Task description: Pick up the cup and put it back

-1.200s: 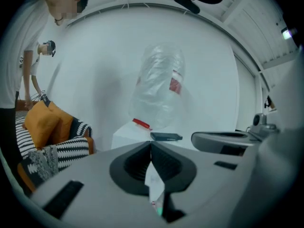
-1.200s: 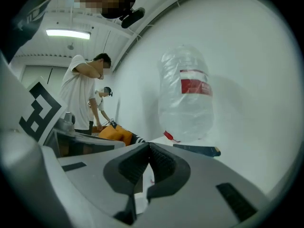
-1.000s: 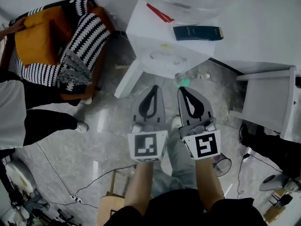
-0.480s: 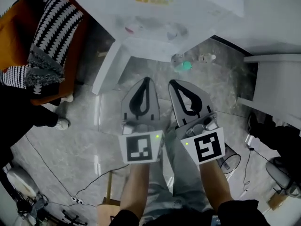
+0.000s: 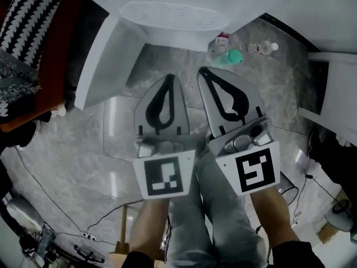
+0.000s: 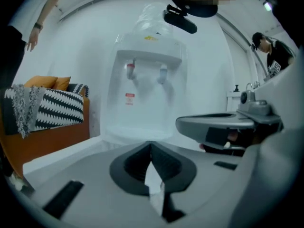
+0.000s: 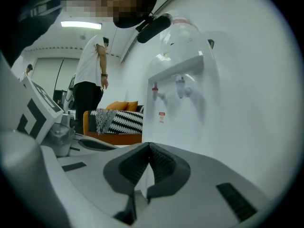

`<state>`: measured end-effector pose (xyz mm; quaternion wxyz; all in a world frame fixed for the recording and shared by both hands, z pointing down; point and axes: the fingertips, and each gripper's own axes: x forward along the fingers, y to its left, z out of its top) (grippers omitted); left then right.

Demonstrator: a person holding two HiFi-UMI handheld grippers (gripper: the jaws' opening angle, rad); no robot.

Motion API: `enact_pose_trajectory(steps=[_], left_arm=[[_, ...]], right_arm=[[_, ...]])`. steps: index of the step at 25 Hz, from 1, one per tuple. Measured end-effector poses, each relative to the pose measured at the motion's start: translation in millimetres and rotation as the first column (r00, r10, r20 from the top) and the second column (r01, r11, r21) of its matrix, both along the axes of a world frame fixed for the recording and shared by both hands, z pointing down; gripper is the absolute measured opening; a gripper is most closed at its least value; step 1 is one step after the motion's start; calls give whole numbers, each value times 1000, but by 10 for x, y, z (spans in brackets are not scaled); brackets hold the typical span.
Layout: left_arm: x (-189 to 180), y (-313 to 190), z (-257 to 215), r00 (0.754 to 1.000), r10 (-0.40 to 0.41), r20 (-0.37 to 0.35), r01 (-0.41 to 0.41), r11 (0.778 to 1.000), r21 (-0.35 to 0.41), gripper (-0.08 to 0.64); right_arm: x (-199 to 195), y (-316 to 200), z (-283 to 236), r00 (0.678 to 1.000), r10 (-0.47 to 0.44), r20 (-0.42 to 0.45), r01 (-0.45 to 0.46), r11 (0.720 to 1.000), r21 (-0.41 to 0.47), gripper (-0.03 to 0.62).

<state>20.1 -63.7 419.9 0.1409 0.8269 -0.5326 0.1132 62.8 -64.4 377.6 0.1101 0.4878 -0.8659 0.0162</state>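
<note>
Now two hand-held grippers side by side above the grey floor: left hand-held gripper and right hand-held gripper, each with jaws shut tip to tip, gripping nothing. Both aimed at one white water dispenser with two taps. Three small bottles on the floor at its foot. One orange sofa left of it. Cup's place, heading and long axis: cannot tell from any view.

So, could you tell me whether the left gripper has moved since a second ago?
Yes: the left gripper has dropped lower, closer to the floor beside the white table's leg.
</note>
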Motion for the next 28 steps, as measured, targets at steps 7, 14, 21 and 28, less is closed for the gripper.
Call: enact_pose_trajectory(steps=[7,14,21,28], left_arm=[[-71,-126,704,1000,-14,3,14,1000,20,12],[-11,-324,1315,1000,-2,-5,3,998,65,12],[54,-538,1651,999,45,-17,-43,993,109,12],[52,-738,1938,995,98,-9,-95,980,173,12]], right_arm=[[28,-35,687,1000,-31,2,30,999,10,8],[86,-262,1362,999,20,38,-21,999,44,8],[158,-446,1856,996,50,67,-55,996,73,8],[87,-617,2269,995,54,85,-63,992,109,8]])
